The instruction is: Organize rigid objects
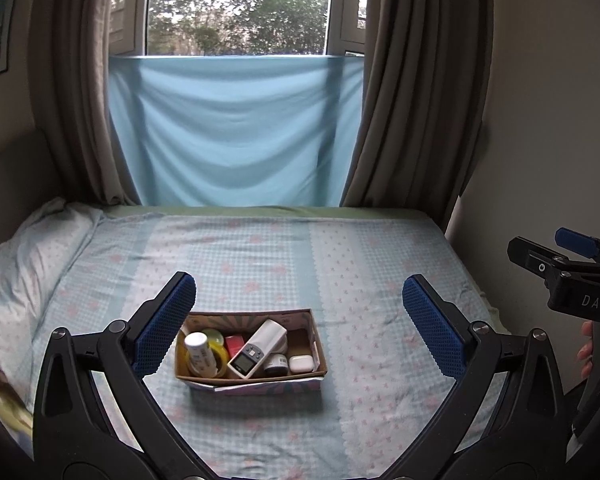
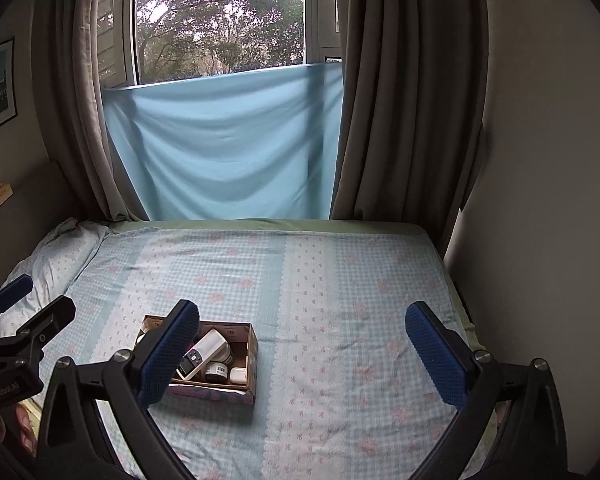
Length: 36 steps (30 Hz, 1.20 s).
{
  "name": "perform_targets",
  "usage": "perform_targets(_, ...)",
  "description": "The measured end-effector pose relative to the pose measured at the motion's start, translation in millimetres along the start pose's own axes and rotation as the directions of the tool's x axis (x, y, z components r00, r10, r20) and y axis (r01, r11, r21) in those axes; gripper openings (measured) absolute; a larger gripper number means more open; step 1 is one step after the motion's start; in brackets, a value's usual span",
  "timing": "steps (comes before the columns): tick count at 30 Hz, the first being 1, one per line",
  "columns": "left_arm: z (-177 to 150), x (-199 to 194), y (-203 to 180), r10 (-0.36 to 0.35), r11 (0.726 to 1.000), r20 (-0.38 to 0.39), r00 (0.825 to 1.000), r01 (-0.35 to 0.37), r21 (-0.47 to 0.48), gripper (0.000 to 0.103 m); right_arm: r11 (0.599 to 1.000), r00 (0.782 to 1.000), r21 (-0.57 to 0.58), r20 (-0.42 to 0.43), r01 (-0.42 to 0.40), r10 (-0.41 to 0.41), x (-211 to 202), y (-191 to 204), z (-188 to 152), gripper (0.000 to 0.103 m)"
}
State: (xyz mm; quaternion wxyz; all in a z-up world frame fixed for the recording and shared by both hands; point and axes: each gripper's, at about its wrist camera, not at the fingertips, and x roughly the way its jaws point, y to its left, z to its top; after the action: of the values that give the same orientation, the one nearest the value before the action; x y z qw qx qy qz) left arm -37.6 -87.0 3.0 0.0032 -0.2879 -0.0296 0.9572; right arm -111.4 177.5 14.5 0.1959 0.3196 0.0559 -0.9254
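A bed (image 1: pixel 260 248) in checked blue sheets lies under a daylit window (image 1: pixel 236 4) between grey curtains (image 1: pixel 412 80).

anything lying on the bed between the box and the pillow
No, only bare bedsheet lies between the cardboard box and the pillow; the right wrist view shows it best.

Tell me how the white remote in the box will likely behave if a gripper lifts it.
The remote looks like hard plastic, so probably stiff and light. It leans tilted on other items in the box, so it may slide or shift when touched. Its smooth casing could slip between the pads.
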Motion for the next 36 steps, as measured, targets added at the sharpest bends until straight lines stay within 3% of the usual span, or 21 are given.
perform_targets(36, -2.5, 5.5, 1.2, 0.010, 1.000, 0.001, 1.000, -0.010, 0.008, 0.103, 0.999, 1.000, 0.020, 0.005, 0.029, -0.029, 1.0, -1.9, 1.7, 0.103)
